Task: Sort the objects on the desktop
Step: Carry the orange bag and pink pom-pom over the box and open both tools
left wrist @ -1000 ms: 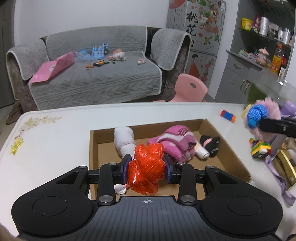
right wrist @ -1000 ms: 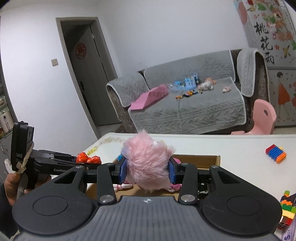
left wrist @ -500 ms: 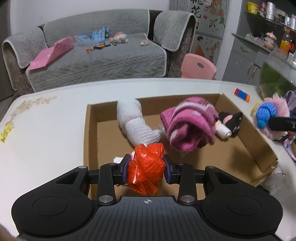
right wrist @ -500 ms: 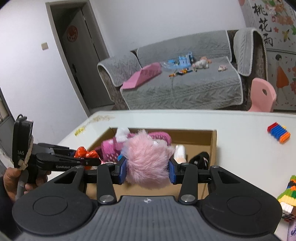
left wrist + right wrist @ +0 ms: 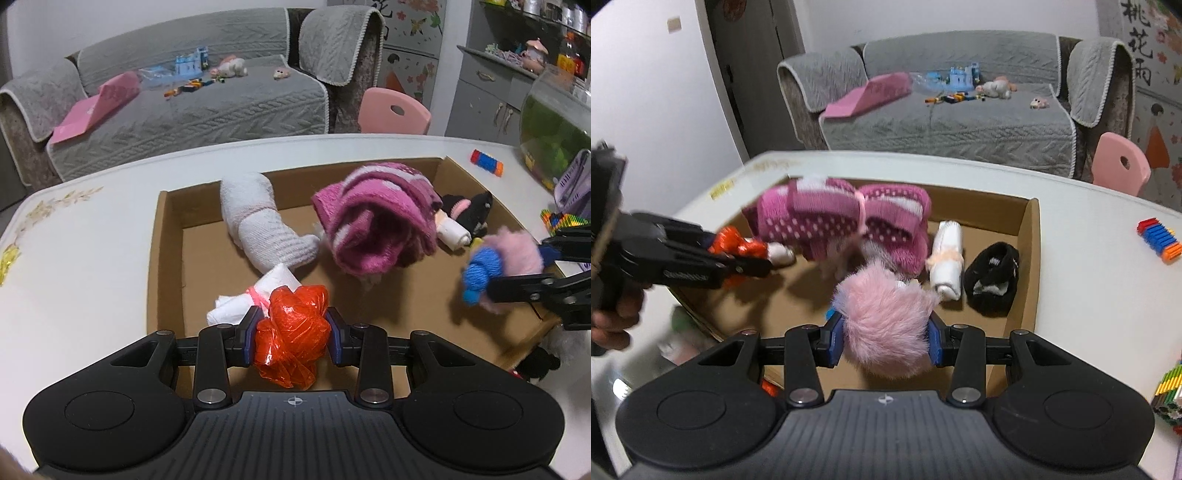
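Two toys held over the cardboard box

Red crinkly bundle, frame bottom-centre, is clamped in the left gripper jaws; pink fluffy pom-pom is clamped in the right gripper jaws, both above the cardboard box on the white counter.

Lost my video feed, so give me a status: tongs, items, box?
Left tongs shut on red cellophane bundle. Right tongs shut on pink furry toy. Both over cardboard box; magenta knit socks crowd its middle.
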Demonstrator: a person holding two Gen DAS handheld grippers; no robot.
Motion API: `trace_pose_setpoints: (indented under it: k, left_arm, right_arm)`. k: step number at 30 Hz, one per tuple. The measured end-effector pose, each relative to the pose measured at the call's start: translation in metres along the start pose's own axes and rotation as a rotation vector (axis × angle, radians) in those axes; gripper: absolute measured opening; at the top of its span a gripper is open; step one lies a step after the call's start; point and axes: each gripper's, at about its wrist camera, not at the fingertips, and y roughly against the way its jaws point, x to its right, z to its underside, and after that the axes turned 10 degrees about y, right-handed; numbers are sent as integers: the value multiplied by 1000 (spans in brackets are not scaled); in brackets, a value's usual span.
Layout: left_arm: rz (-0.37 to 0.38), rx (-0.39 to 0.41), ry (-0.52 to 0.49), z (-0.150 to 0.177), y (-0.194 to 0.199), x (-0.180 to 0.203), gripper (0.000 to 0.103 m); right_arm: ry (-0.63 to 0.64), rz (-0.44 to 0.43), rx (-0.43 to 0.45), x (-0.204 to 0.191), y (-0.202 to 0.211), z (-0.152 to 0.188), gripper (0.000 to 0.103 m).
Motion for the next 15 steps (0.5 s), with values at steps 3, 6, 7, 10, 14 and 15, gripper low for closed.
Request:
trace_pose_setpoints:
  k: [3,6,7,10,14,15]
  left_arm:
    - [37,6,-21,2,8,13,43]
    - [60,6,-34,0,7,25,43]
    - [60,-3,-31,-1,3,29,43]
    - [70,-53,-1,-1,-13,32,43]
    - [73,-76,-12,4,-22,35,44]
    - [65,-74,-28,5,-22,38,46]
  right_arm:
    - [29,17,-16,-4,-4,3,40]
    - [31,28,-19,-4,-4,5,40]
    - [26,30,-18,-4,-5,5,40]
    - [18,42,-15,0,-3,6,43]
    - [21,56,-5,2,3,8,44]
    - [16,55,-1,3,4,8,46]
